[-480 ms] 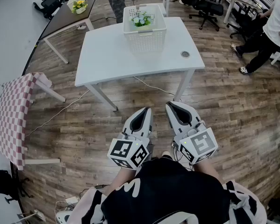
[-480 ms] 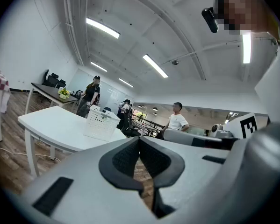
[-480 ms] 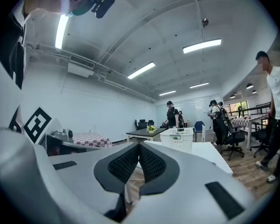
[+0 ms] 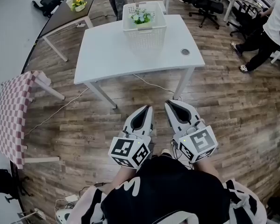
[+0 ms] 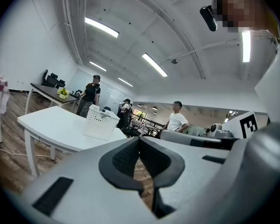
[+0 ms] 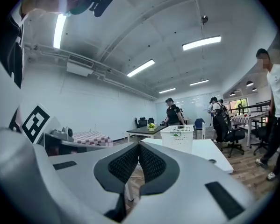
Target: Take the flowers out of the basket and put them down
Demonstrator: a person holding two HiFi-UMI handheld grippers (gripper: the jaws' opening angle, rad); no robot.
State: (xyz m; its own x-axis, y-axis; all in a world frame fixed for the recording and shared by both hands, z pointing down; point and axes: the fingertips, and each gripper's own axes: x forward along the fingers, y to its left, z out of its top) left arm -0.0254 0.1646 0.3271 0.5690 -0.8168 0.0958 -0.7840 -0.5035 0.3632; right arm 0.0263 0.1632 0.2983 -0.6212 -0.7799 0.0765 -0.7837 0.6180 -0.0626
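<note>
Approach phase, nothing grasped yet. White bench (image 4: 107, 55) stands ahead of us across a stretch of wooden floor (image 4: 83, 120), well apart from both tools. White lattice basket (image 4: 144, 34) sits upright on the bench's far half, near the back edge. Left tool (image 4: 146, 108) and right tool (image 4: 171, 103) are level, side by side, close in front of our body and aimed at the bench. Both have their pads pressed together with nothing between them, and both gripper views confirm it. Flowers (image 4: 142, 17), small white blooms with green leaves, are in the basket and show over its rim. We can't tell whether they're potted or loose.

Our read: step one, closing the distance. Next move calls for walking up to the bench's near edge, spreading one tool's jaws and coming down into the basket from above, since the lattice walls block a side approach. We'd pinch low on the stems or whatever holds them, not the blooms. Then lift straight up clear of the rim and set down on bare bench beside the basket. Other tool may need to steady the basket: it looks light and could ride up with the lift.
</note>
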